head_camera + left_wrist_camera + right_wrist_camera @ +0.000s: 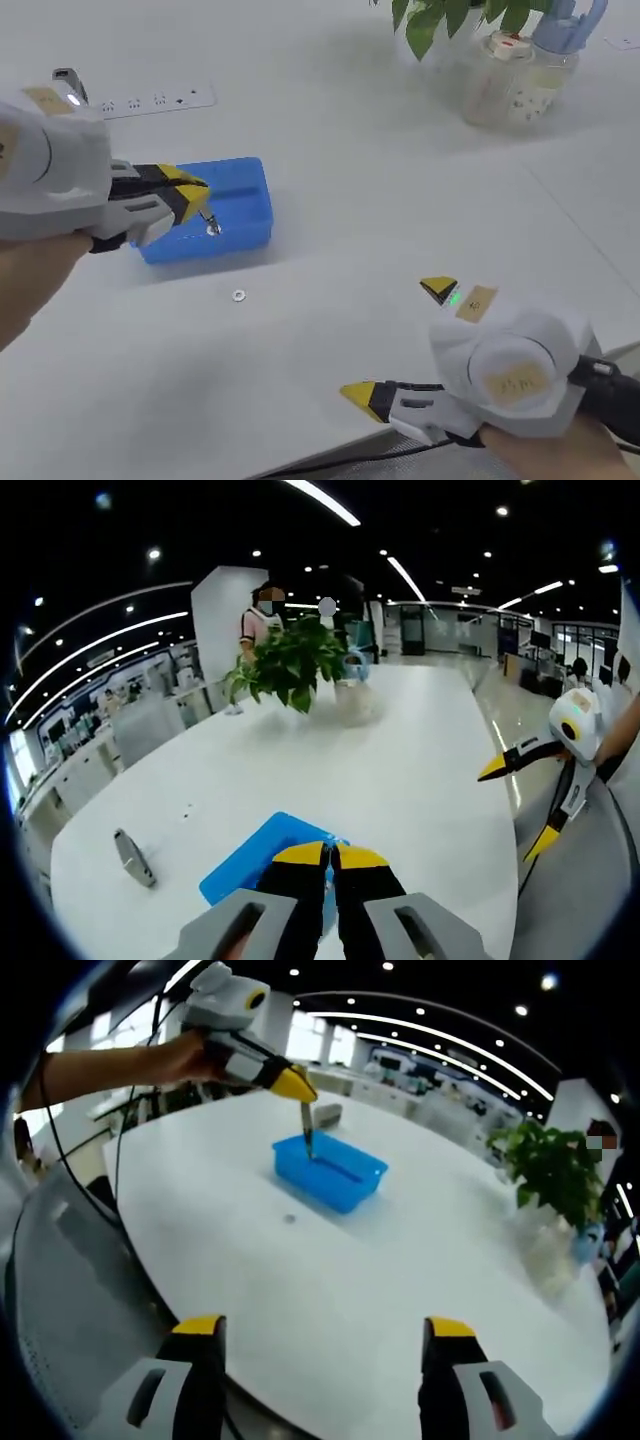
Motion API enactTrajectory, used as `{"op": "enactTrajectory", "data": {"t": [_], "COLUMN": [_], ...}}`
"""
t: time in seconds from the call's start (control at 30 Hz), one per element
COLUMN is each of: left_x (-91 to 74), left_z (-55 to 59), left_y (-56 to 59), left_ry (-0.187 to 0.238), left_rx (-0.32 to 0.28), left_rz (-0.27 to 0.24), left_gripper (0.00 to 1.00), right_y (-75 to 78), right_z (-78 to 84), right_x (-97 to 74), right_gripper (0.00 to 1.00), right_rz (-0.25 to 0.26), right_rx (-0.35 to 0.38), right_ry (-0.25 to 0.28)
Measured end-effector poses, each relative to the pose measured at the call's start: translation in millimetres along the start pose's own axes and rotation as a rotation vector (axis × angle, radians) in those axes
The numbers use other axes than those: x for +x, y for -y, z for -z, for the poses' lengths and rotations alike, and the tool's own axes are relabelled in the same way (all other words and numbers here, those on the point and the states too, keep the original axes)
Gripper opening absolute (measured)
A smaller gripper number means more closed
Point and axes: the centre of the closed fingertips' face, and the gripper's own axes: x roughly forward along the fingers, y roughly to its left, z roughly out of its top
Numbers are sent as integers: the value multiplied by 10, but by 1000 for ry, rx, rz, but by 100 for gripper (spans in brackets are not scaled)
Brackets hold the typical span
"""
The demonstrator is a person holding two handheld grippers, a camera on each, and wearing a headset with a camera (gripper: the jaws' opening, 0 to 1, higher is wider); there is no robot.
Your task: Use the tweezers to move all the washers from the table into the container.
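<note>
At the left of the head view, the left gripper (192,192) is clamping its jaws tight on the tweezers (208,218). The tweezers are hanging with their long axis close to upright and their tips pointing down into the blue container (250,172). Something bright is glinting at the tips, but it is too small to tell whether it is a washer.

Moving right, one washer (238,295) is lying flat on the white table (350,230). It is sitting just outside the container's near wall, at about 5 o'clock from the tweezer tips. The coming move is likely turning on that offset: the tips would have to lift clear of the wall, swing toward 5 o'clock and come down onto a thin ring that offers little edge to pinch.

Farther right, the right gripper (398,342) is holding its jaws spread wide with nothing between them. It is resting well apart from the washer, at roughly 4 o'clock from it. The left gripper is the nearer of the two and is the one carrying the tool.
</note>
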Motion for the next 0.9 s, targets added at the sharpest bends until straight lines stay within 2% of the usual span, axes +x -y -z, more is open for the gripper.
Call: {"op": "enactTrajectory", "data": {"t": [0.13, 0.3, 0.57, 0.9], "left_x": [42, 130, 227, 367], "left_z": [8, 93, 190, 447], "left_y": [-140, -231, -293, -333], "left_ry": [5, -4, -31, -94], "left_rx": [-13, -38, -25, -37], "left_rz": [-17, -27, -29, -25], "left_gripper": [0, 0, 0, 0], "right_y": [5, 9, 11, 5], "right_z": [8, 21, 28, 25], "right_x": [1, 5, 6, 8], "right_gripper": [79, 78, 78, 78], "right_rz": [3, 5, 4, 1], "right_rx": [0, -1, 3, 2], "right_ry": [-5, -12, -16, -15]}}
